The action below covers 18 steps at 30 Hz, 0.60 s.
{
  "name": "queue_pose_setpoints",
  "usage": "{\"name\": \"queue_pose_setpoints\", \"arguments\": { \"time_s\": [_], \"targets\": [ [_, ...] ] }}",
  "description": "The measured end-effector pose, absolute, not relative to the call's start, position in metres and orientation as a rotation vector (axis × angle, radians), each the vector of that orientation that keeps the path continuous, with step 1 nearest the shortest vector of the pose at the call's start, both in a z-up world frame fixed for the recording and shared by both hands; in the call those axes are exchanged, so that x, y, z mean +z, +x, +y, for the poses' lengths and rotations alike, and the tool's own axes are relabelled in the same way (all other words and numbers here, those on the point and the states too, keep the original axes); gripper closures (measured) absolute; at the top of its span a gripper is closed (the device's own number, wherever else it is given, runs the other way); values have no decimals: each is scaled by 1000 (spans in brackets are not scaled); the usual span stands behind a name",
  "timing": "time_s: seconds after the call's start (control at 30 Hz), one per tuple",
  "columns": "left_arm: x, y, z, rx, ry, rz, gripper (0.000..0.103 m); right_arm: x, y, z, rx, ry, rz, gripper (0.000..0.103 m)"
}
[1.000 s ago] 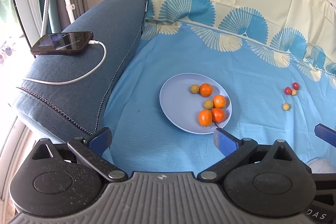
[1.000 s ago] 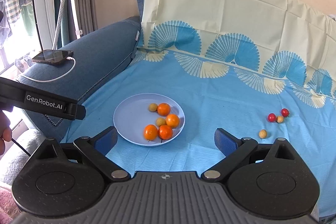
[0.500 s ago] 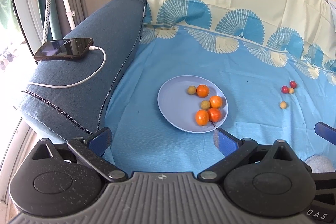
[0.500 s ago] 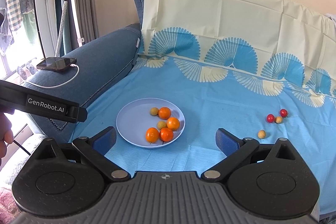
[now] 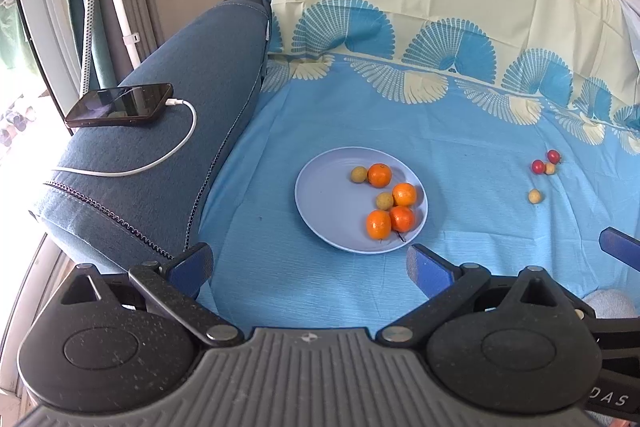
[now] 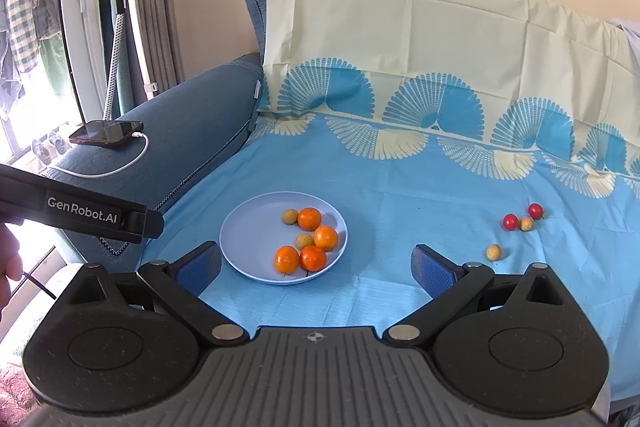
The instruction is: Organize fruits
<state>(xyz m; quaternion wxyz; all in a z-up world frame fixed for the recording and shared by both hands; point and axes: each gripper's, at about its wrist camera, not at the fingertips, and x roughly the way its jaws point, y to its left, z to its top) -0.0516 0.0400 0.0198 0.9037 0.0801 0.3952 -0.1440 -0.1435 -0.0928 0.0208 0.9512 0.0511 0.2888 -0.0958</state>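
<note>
A pale blue plate (image 5: 328, 203) (image 6: 244, 235) lies on the blue sheet and holds several oranges (image 5: 379, 175) (image 6: 309, 219) and two small yellow-brown fruits (image 5: 359, 174) (image 6: 290, 216). To the right on the sheet lie two red cherry tomatoes (image 5: 538, 167) (image 6: 510, 221) and two more small yellow fruits (image 5: 534, 195) (image 6: 494, 251). My left gripper (image 5: 310, 267) is open and empty, held back from the plate's near edge. My right gripper (image 6: 316, 265) is open and empty, also short of the plate.
A dark blue sofa arm (image 5: 160, 147) on the left carries a phone (image 5: 120, 105) with a white charging cable (image 5: 176, 151). A cream and blue cloth (image 6: 440, 39) covers the backrest. The left gripper's body (image 6: 80, 211) shows at the right view's left edge.
Both grippers have drawn back and risen a little, so the plate and fruits look smaller and farther. Both stay open. No fruit has moved.
</note>
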Motion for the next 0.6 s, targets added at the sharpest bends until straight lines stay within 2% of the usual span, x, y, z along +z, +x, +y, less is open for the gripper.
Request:
{"name": "queue_pose_setpoints", "arguments": {
  "time_s": [0.6],
  "targets": [
    [17, -42, 14, -312, 202, 837, 0, 15, -146, -117, -254, 165, 579, 2]
  ]
}}
